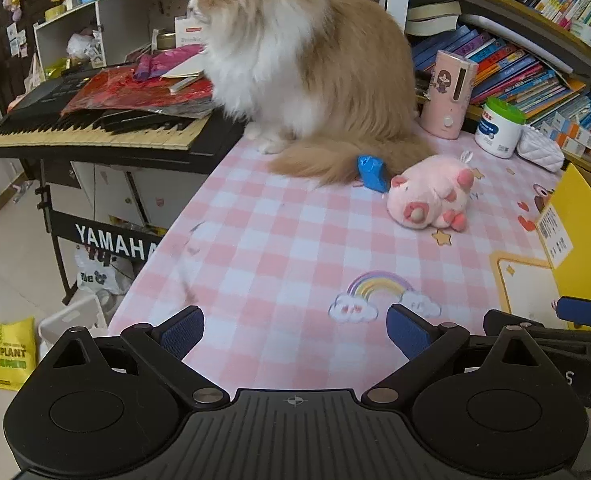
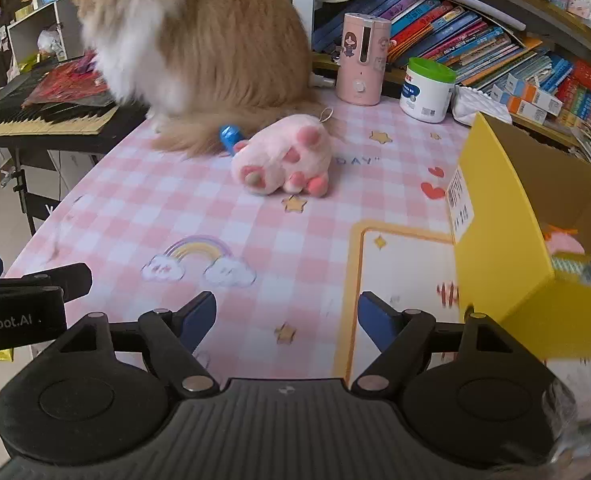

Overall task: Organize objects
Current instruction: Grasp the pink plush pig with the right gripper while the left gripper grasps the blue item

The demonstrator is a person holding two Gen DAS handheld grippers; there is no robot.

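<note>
A pink plush pig point(image 1: 431, 194) point(image 2: 283, 160) lies on its side on the pink checked tablecloth point(image 1: 279, 256) point(image 2: 199, 208). A small blue wrapped object point(image 1: 372, 173) point(image 2: 230, 136) lies just behind it against the cat's tail. A yellow cardboard box point(image 2: 507, 240) point(image 1: 579, 236) stands open at the right, with a pink item and a striped item inside. My left gripper point(image 1: 295, 330) is open and empty above the near table edge. My right gripper point(image 2: 287, 316) is open and empty beside the box.
A fluffy orange and white cat point(image 1: 307, 64) point(image 2: 191, 44) sits at the back of the table. Behind stand a pink device point(image 1: 449, 94), a white jar with green lid point(image 1: 499, 126) and bookshelves point(image 2: 475, 40). A Yamaha keyboard point(image 1: 95, 128) stands left of the table.
</note>
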